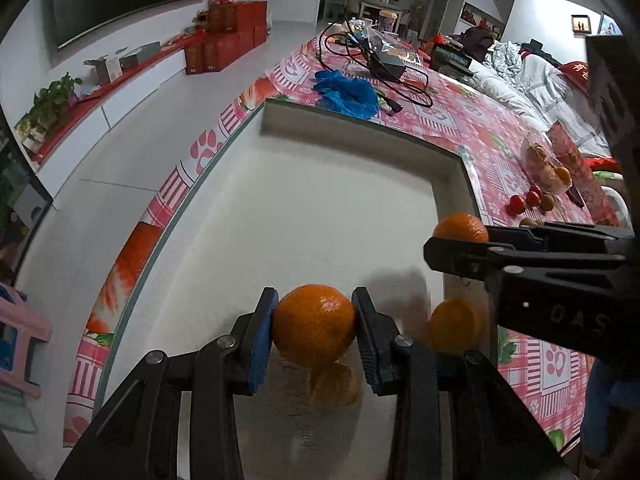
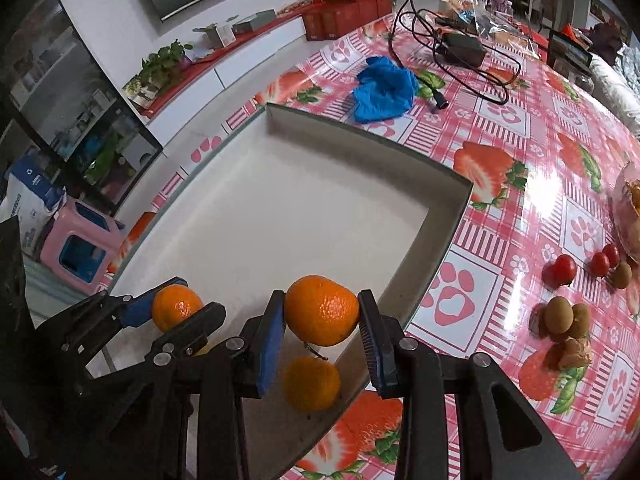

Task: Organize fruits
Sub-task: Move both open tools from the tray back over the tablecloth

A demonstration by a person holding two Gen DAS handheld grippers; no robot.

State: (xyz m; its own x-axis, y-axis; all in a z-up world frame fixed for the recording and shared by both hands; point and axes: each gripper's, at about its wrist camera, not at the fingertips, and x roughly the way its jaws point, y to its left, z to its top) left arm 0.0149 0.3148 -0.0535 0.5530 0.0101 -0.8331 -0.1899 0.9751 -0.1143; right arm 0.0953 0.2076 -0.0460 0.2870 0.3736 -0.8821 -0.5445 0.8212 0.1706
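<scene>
Tray [image 1: 360, 128]: grippers [image 1: 315, 330] clamp 2 oranges [image 1: 314, 324].

Crumpled blue gloves [image 2: 384, 90], black cable [image 2: 460, 60], strawberry-print tablecloth [image 2: 520, 128], potted plant [image 2: 164, 60]

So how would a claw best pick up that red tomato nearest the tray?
From straight above, closing gently across the tomato at its widest middle. It is small and round and sits low on the table, so only its top is freely reachable.
</scene>
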